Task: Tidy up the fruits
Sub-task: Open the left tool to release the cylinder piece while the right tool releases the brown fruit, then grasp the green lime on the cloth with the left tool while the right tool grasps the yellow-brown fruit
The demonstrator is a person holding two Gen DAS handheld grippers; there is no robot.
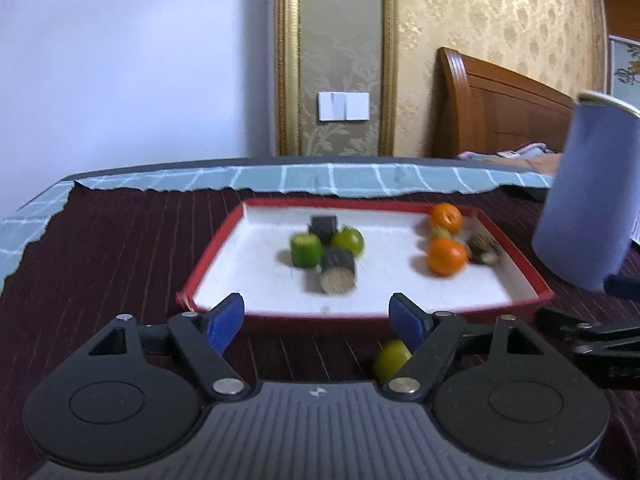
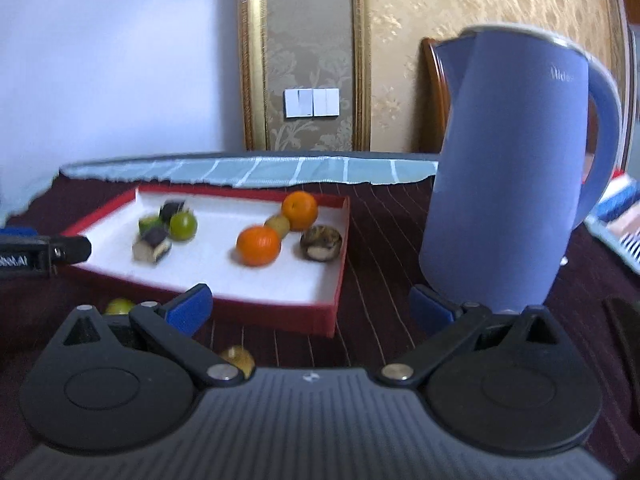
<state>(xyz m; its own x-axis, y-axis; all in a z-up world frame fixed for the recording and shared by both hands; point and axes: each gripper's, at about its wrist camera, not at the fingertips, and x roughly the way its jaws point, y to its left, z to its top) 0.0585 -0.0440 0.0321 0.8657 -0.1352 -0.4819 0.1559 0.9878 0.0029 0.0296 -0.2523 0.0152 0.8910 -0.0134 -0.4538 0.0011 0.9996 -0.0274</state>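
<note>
A red tray with a white floor point(image 1: 400, 280) point(image 2: 256, 280) lies on the dark cloth. It holds two oranges point(image 1: 447, 256) point(image 2: 258, 245), a green fruit point(image 1: 349, 240) point(image 2: 183, 225), a green cylinder point(image 1: 306, 250), dark log-like pieces point(image 1: 338, 270) point(image 2: 154, 244) and a brown piece point(image 1: 483, 249) point(image 2: 321, 242). A green fruit point(image 1: 391, 359) point(image 2: 119, 306) lies on the cloth in front of the tray, beside my left gripper's right finger. A small yellow-brown fruit point(image 2: 239, 357) lies by my right gripper. My left gripper point(image 1: 318, 322) is open and empty. My right gripper point(image 2: 310, 312) is open and empty.
A tall blue kettle point(image 2: 508, 176) point(image 1: 588, 196) stands right of the tray. A light blue checked cloth point(image 1: 280, 178) runs along the table's far edge. A wooden headboard point(image 1: 500, 108) and the wall are behind. Striped items point(image 2: 620, 220) lie at far right.
</note>
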